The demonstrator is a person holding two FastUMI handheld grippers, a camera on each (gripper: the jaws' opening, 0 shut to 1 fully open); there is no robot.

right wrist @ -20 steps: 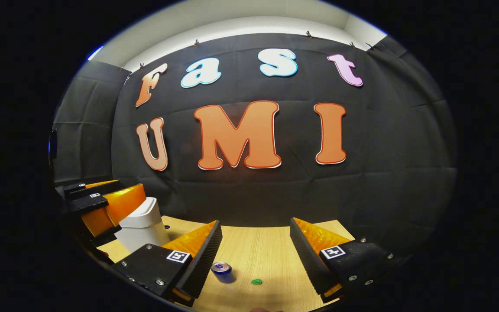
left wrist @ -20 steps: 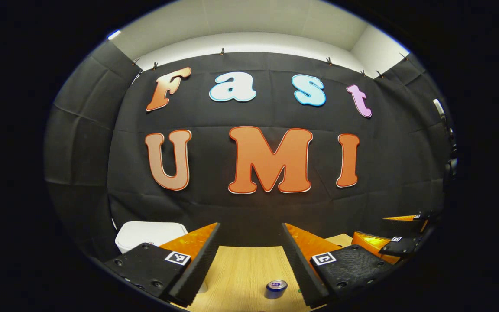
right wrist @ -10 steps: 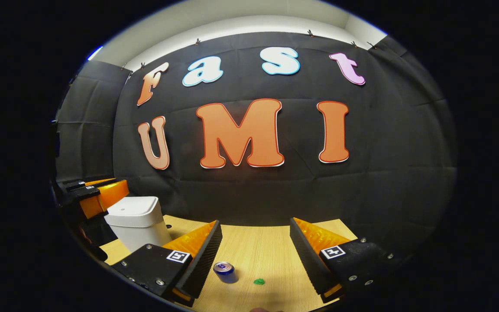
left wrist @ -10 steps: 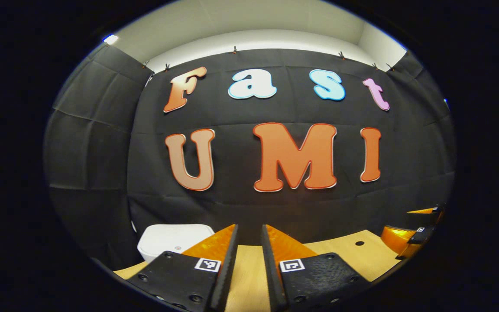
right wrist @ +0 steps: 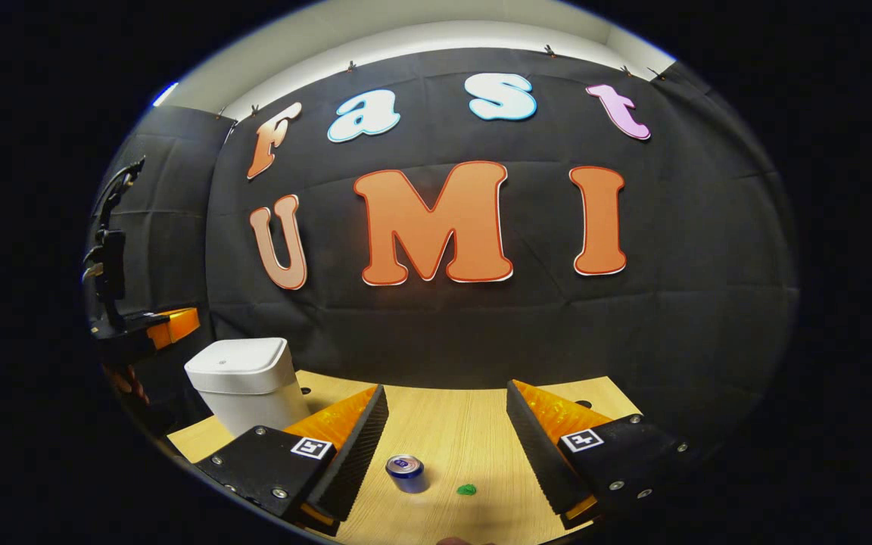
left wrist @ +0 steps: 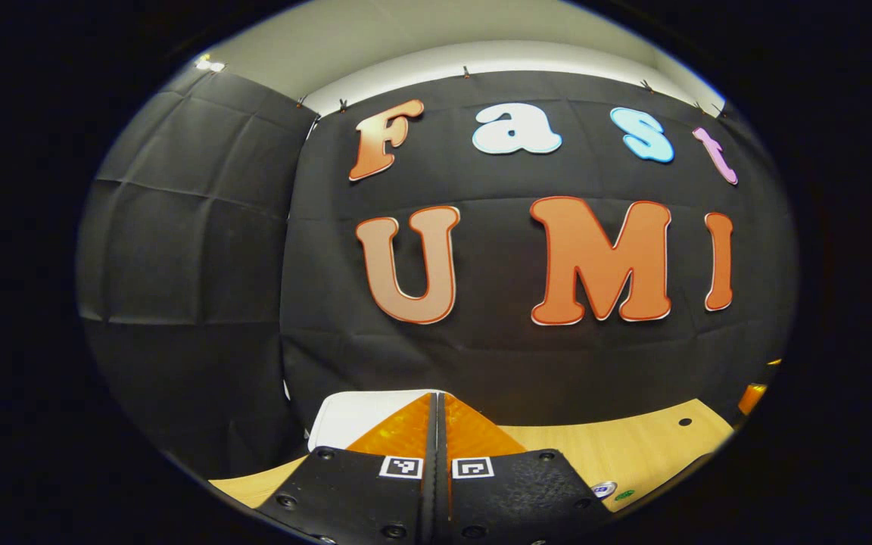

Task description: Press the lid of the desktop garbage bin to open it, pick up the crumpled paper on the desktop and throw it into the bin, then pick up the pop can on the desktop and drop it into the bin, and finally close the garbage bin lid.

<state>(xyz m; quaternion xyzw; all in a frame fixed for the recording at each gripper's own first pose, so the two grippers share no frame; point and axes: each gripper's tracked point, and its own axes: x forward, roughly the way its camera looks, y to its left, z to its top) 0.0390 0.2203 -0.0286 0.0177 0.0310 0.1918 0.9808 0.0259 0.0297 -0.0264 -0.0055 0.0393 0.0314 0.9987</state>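
One white bin [right wrist: 243, 378], one pop can [right wrist: 406, 473] and one small green scrap [right wrist: 467, 490] are sitting on one tabletop [right wrist: 466, 431].

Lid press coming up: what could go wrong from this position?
The left tool is shut, aimed over the bin, whose lid is closed; an off-centre press might tip or slide it rather than open it. The can stands upright beside the small paper between the open right tool's fingers; grabbing one could knock the other.
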